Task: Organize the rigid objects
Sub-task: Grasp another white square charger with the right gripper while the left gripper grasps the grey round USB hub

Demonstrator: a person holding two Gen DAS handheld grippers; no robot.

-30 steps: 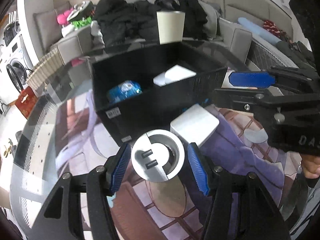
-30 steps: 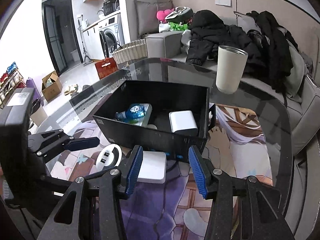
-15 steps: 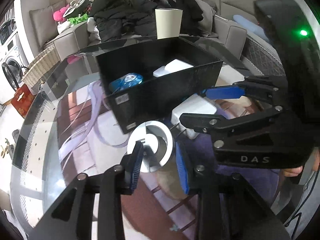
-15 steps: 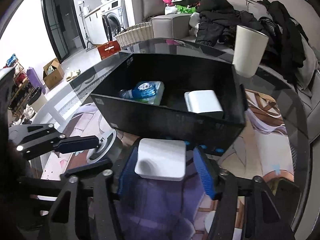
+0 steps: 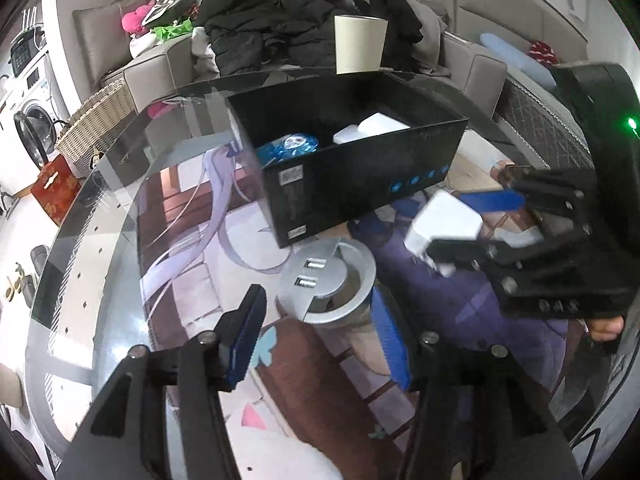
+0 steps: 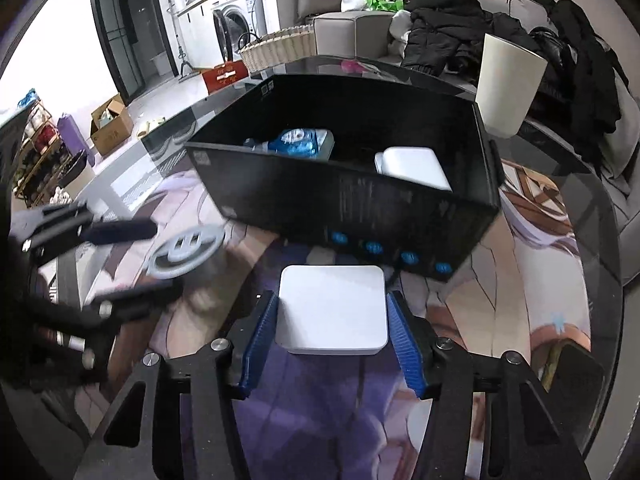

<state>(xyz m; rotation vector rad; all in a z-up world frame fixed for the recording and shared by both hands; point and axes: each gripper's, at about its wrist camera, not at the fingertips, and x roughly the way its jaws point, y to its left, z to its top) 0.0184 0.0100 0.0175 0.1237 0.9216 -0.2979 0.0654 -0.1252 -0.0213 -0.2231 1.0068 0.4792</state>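
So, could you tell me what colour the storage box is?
Black box, clearest in the right wrist view.

A home living room: a grey sofa (image 5: 476, 64) piled with dark coats (image 5: 272, 32), a washing machine (image 6: 236, 20) by the doorway, a wicker basket (image 5: 96, 120), a shoe rack (image 6: 36, 152), and a glass-topped table (image 5: 92, 264) in the foreground
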